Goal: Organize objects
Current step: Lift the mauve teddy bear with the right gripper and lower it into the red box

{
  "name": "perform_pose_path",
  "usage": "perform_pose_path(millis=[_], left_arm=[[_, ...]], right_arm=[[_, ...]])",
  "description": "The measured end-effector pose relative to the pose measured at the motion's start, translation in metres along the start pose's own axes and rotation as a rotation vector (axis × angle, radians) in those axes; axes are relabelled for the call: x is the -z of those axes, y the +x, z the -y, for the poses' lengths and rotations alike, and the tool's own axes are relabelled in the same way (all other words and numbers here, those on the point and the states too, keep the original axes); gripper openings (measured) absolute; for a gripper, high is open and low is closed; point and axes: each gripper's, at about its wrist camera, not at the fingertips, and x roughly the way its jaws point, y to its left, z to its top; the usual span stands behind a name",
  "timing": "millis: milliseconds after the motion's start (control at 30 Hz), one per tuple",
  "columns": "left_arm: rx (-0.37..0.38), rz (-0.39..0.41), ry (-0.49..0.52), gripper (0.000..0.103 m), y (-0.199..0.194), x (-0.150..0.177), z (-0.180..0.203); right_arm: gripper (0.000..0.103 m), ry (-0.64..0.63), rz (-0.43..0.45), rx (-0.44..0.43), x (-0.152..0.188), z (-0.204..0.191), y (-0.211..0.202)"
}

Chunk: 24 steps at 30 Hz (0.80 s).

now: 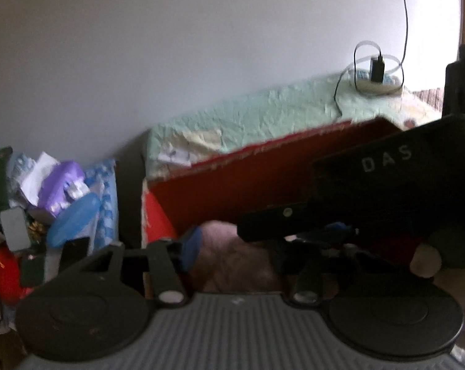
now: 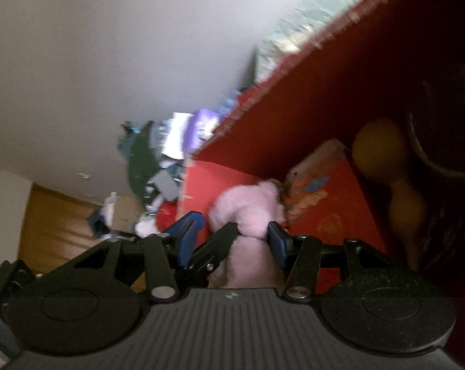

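Observation:
A red cardboard box (image 1: 232,185) stands open; it also shows in the right wrist view (image 2: 294,117). A pink plush toy (image 2: 251,212) lies inside it, also seen in the left wrist view (image 1: 232,246). In the right wrist view a black finger and a blue-padded finger pinch the plush, with another blue pad to the left. My right gripper (image 2: 232,234) is over the box; which fingers are its own is unclear. My left gripper (image 1: 263,237) is over the box beside the other black tool (image 1: 386,178) marked DAS. Its jaws look apart.
A pile of clutter (image 1: 56,197) with purple and blue packs lies left of the box against the white wall. A bed with a pale green cover (image 1: 263,111) stands behind the box, with a charger (image 1: 376,69) on it. Yellow round toys (image 2: 380,151) sit in the box.

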Motion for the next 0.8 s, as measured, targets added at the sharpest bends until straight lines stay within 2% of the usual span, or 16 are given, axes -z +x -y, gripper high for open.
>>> perform_pose_path(millis=[100, 200, 400, 567, 667, 800], left_arm=[[0.004, -0.011, -0.002, 0.055, 0.005, 0.004, -0.003], [0.006, -0.01, 0.002, 0.059, 0.002, 0.008, -0.004], [0.006, -0.011, 0.019, 0.06, -0.015, 0.015, 0.005], [-0.008, -0.01, 0.054, 0.065, -0.028, 0.021, 0.011], [-0.026, -0.023, 0.071, 0.065, -0.027, 0.024, 0.013], [-0.087, -0.056, 0.085, 0.064, -0.02, 0.023, 0.012]], right_arm=[[0.053, -0.021, -0.013, 0.012, 0.0, -0.003, -0.003], [0.053, -0.047, -0.04, 0.021, 0.001, -0.004, -0.007], [0.052, -0.113, -0.094, 0.043, 0.001, -0.007, -0.017], [0.05, -0.173, -0.128, 0.07, 0.007, -0.015, -0.015], [0.044, -0.144, -0.143, 0.068, 0.008, -0.014, -0.003], [0.041, -0.09, -0.138, 0.066, 0.01, -0.012, 0.009]])
